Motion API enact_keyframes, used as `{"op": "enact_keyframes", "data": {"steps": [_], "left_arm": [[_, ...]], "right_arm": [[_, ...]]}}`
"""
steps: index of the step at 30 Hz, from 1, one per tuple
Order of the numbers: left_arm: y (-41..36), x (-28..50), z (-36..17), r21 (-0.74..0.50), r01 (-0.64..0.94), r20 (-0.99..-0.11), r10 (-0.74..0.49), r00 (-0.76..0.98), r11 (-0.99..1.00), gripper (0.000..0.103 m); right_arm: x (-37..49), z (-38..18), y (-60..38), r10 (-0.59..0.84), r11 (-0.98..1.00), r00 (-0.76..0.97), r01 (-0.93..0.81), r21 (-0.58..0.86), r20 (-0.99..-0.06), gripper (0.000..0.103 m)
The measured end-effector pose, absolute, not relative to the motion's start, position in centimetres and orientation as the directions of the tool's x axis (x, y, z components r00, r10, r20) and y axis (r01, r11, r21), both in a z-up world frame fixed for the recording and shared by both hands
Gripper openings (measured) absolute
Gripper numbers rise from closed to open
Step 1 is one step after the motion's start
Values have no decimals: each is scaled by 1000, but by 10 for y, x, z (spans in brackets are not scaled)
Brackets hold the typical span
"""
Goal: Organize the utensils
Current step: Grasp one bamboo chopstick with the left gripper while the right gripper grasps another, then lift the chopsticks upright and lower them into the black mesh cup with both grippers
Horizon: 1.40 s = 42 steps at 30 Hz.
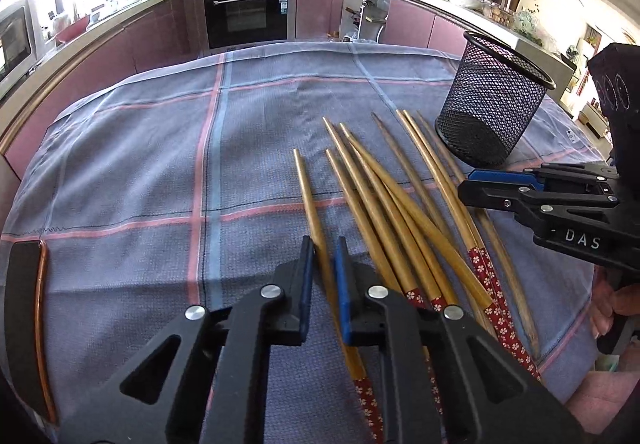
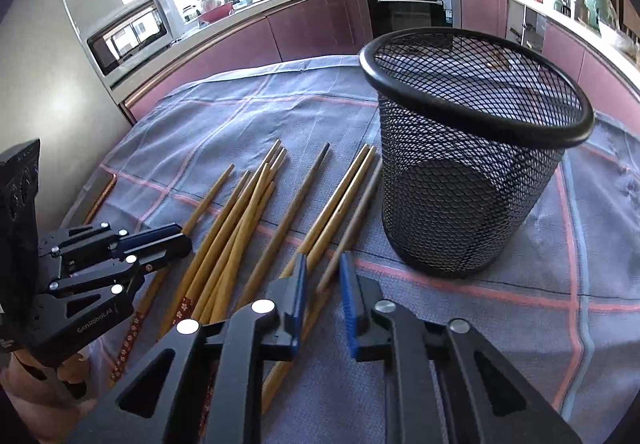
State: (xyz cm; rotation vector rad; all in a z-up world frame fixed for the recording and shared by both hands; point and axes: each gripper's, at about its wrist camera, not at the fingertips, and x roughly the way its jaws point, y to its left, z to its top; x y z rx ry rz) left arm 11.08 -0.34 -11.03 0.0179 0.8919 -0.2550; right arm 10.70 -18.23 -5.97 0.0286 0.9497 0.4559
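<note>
Kitchen behind, ovens and maroon cabinets; checked cloth (image 1: 160, 148) covers the tabletop.

Left wrist view: my left gripper (image 1: 325, 264) has its fingers nearly closed on a single chopstick (image 1: 310, 200), the leftmost of the loose chopsticks (image 1: 384, 204). Its long axis runs straight ahead between the fingers, narrow tip away from me, patterned end back under the gripper body. The mesh cup (image 1: 490, 108) stands ahead and well to the right of these fingers, upright.

Right wrist view: my right gripper (image 2: 324, 284) is likewise nearly closed; a darker chopstick (image 2: 354, 220) passes between the fingers, tip pointing ahead and slightly right. I judge it gripped, though pad contact is hard to confirm. The cup sits just ahead-right of these fingers, so the right hand is nearer.
</note>
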Motion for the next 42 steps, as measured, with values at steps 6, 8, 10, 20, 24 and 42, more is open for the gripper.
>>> {"op": "enact_keyframes", "data": {"steps": [6, 8, 10, 20, 24, 42], "left_arm": [[-2, 109, -109, -100, 234, -774, -223, 592, 967, 12], [-4, 110, -108, -91, 236, -775, -218, 593, 967, 12], [-5, 112, -109, -93, 235, -775, -218, 592, 967, 11], [2, 102, -90, -132, 217, -733, -243, 635, 967, 7], [8, 94, -66, -204, 269, -688, -333, 644, 941, 7], [-17, 79, 83, -274, 488, -357, -559, 748, 829, 7]], "right_arm": [[106, -62, -188, 377, 912, 484, -344, 225, -789, 14], [106, -62, -183, 360, 915, 492, -350, 199, -793, 14], [108, -62, -179, 354, 917, 500, -353, 188, -790, 15], [94, -43, -201, 464, 879, 545, -378, 290, -699, 5], [83, -21, -213, 528, 846, 572, -420, 329, -628, 5], [78, 77, -264, 585, 810, 732, -502, 303, -350, 5]]}}
